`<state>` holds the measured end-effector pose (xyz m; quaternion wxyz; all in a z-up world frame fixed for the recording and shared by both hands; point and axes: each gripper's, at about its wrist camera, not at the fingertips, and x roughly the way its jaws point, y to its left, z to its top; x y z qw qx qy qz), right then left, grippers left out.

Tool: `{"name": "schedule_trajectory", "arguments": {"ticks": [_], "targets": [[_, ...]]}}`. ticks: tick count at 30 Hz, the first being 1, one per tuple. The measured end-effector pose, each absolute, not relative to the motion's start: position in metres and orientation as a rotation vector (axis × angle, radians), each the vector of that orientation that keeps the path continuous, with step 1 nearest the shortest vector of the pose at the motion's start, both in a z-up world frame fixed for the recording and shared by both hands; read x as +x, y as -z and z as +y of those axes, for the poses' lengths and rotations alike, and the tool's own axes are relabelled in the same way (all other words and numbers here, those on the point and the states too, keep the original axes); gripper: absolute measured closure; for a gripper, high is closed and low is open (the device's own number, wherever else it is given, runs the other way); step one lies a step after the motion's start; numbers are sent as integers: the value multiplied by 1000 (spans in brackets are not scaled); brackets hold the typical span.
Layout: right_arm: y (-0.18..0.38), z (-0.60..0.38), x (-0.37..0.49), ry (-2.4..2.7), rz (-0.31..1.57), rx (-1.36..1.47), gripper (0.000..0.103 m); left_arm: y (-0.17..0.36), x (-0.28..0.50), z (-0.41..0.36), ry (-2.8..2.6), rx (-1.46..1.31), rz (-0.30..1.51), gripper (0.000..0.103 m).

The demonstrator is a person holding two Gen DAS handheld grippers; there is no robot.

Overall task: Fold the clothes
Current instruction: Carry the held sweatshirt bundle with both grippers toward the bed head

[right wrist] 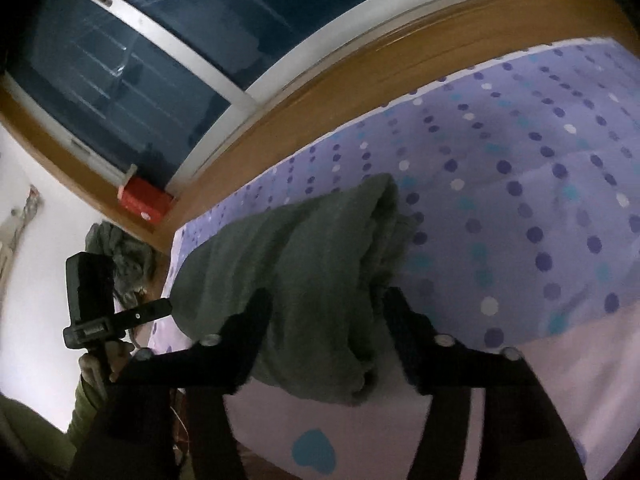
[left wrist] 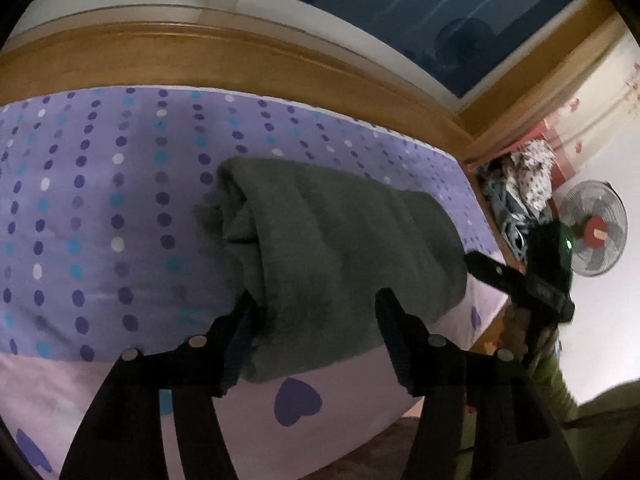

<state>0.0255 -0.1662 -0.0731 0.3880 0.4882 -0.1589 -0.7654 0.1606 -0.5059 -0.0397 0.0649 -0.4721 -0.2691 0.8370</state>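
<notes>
Right now a dark green garment, bundled into a thick fold, lies on the bed near its front edge, on a purple sheet with rows of dots and, closer in, a pale band with hearts.

From the left wrist view, the left tongs stand wide open, one finger at the bundle's left side and the other over its near right part. Whether the fingers touch the cloth I cannot tell; they do not pinch it. The layered, rolled edge of the garment faces left in this view.

From the right wrist view, the right tongs are likewise spread wide, straddling the near end of the garment, with nothing clamped between them. Here the layered edge faces right.

Each view catches the other tool off to the side: the right tongs show at the bundle's right end, and the left tongs reach towards its left end, held by a hand in a green sleeve.

Behind the bed runs a wooden frame under a dark window. A fan stands by the wall, with a pile of clothes beside the bed. A red box sits on the sill.
</notes>
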Motion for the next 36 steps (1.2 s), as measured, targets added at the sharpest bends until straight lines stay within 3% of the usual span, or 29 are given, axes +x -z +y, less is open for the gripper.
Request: {"name": "schedule_trajectory", "arguments": {"ticks": [9, 12, 17, 25, 31, 36], "targets": [[98, -188, 12, 1949, -412, 1350, 32, 68, 146, -518, -2493, -1510, -884, 41], [110, -195, 5, 1896, -428, 1378, 32, 84, 141, -520, -2434, -1531, -930, 30], [118, -201, -1, 1856, -417, 1393, 27, 103, 138, -523, -2323, -1484, -1028, 26], [120, -204, 3, 1861, -387, 1391, 25, 100, 133, -525, -2276, -1427, -960, 26], [119, -202, 5, 1865, -468, 1459, 25, 97, 121, -508, -2259, -1446, -738, 23], [120, -208, 9, 1900, -416, 1430, 25, 97, 118, -506, -2248, -1452, -733, 20]]}}
